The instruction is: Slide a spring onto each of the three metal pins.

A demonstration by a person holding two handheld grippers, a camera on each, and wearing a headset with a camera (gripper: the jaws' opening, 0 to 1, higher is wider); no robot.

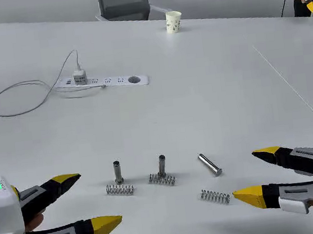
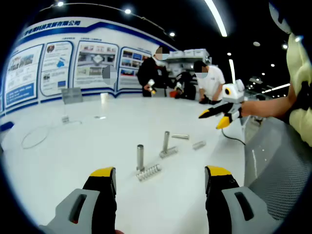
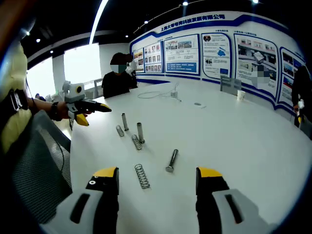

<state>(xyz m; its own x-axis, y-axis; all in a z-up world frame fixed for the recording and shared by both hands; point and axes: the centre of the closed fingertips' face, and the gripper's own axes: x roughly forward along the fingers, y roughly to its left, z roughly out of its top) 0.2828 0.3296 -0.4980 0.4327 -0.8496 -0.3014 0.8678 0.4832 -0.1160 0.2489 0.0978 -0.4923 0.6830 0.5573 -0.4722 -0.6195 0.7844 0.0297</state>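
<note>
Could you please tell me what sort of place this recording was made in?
Probably a company showroom or meeting hall rather than a workshop: a wide white table carries a power strip and a paper cup, and illustrated display boards line the wall behind.

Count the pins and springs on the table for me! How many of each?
Pins: 3
Springs: 3
Total: 6
</note>
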